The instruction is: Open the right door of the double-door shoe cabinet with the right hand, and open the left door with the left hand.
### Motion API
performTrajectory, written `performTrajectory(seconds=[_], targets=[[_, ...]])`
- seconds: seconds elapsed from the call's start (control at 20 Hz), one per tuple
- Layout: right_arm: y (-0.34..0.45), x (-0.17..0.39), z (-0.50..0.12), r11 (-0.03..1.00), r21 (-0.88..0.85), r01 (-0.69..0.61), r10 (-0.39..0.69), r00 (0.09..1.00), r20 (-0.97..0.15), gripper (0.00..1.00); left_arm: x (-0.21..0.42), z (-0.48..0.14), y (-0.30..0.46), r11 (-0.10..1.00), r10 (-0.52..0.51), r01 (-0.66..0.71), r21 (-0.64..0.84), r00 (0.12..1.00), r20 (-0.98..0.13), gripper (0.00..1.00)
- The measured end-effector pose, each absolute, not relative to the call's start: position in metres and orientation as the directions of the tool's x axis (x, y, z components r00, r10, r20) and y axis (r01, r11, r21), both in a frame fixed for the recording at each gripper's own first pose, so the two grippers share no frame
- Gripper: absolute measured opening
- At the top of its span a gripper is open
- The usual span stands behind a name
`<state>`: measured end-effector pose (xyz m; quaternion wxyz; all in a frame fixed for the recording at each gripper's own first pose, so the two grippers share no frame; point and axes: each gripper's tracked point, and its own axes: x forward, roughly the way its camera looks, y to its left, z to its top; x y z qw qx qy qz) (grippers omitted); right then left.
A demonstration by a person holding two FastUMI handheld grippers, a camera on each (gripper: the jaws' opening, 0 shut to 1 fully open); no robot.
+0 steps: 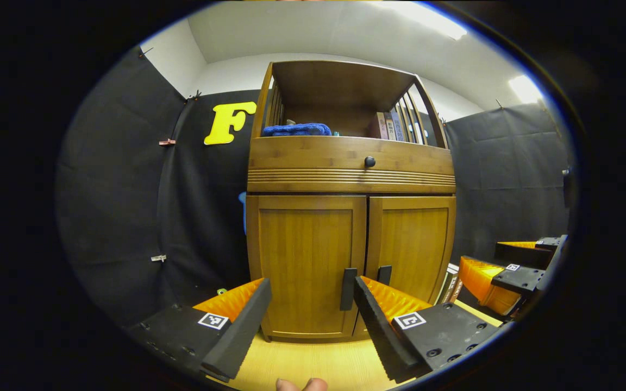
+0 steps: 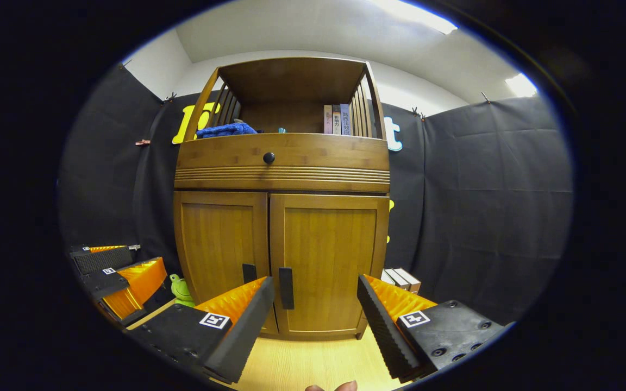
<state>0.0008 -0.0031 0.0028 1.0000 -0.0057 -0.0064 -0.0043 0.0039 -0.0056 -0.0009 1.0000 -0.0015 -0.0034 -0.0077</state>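
The shoe cabinet (image 1: 351, 217) stands before me on the pale wooden floor (image 1: 313, 364), filling the middle of my left gripper view and sitting a little toward nine o'clock of centre in my right gripper view (image 2: 282, 217). Both of its doors are closed: the left door (image 1: 306, 260) and the right door (image 1: 411, 244) meet at a seam, each with a dark vertical handle beside that seam, the left handle (image 1: 348, 289) and the right handle (image 1: 384, 274). Above the doors runs a drawer front with a small round knob (image 1: 369, 161), and on the open shelf at twelve o'clock lie a blue cloth (image 1: 296, 130) and a few upright books (image 1: 390, 126). My left gripper (image 1: 308, 309) hangs low at six o'clock, its jaws wide apart and holding nothing, the left handle showing between them, still apart from both fingers. My right gripper (image 2: 315, 307) likewise has its jaws spread wide, empty, with the right handle (image 2: 286, 288) just inside its nine o'clock finger. A small green toy (image 2: 181, 290) sits at eight o'clock beside the cabinet.
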Motion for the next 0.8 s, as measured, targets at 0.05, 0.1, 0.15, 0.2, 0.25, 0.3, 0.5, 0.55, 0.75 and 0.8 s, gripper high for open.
performTrajectory(seconds=[0.05,0.1,0.15,0.2,0.25,0.3,0.5,0.55,0.75,0.8], targets=[[-0.002,0.0,0.002,1.0,-0.011,0.007,-0.007,1.0,0.011,0.97,0.003,-0.001,-0.004,1.0,-0.015,0.015,-0.004,1.0,0.006,0.92],[0.0,0.001,0.001,1.0,-0.009,0.002,-0.002,1.0,0.009,0.97,0.003,-0.001,-0.003,1.0,-0.013,0.013,-0.003,1.0,0.005,0.92],[0.002,0.0,0.001,1.0,-0.007,-0.002,0.002,1.0,0.008,0.97,0.003,-0.001,-0.001,1.0,-0.009,0.009,-0.001,1.0,0.006,0.92],[0.004,0.001,0.001,1.0,-0.007,-0.009,0.009,1.0,0.008,0.96,0.002,-0.002,0.0,1.0,-0.007,0.007,0.0,1.0,0.008,0.92],[0.006,0.003,0.0,1.0,-0.009,-0.013,0.014,1.0,0.008,0.97,0.002,-0.002,0.001,1.0,-0.005,0.005,0.001,1.0,0.007,0.92],[0.009,0.004,0.0,1.0,-0.008,-0.023,0.023,1.0,0.01,0.97,0.002,-0.004,0.003,1.0,-0.003,0.003,-0.001,1.0,0.006,0.92],[0.015,0.025,-0.004,0.999,-0.001,-0.04,0.04,0.999,0.017,0.97,0.001,-0.008,0.01,1.0,0.01,-0.01,0.003,1.0,0.001,0.92],[0.016,0.033,-0.006,0.999,-0.002,-0.043,0.043,0.999,0.013,0.97,0.001,-0.008,0.012,1.0,0.014,-0.014,0.006,1.0,0.001,0.95],[0.026,0.067,-0.017,0.998,-0.019,-0.067,0.068,0.998,0.016,0.97,0.005,-0.013,0.021,1.0,0.029,-0.029,0.005,1.0,-0.002,0.92],[0.029,0.076,-0.022,0.997,-0.02,-0.07,0.071,0.997,0.015,0.97,0.006,-0.015,0.024,1.0,0.031,-0.031,0.005,1.0,-0.005,0.97]])
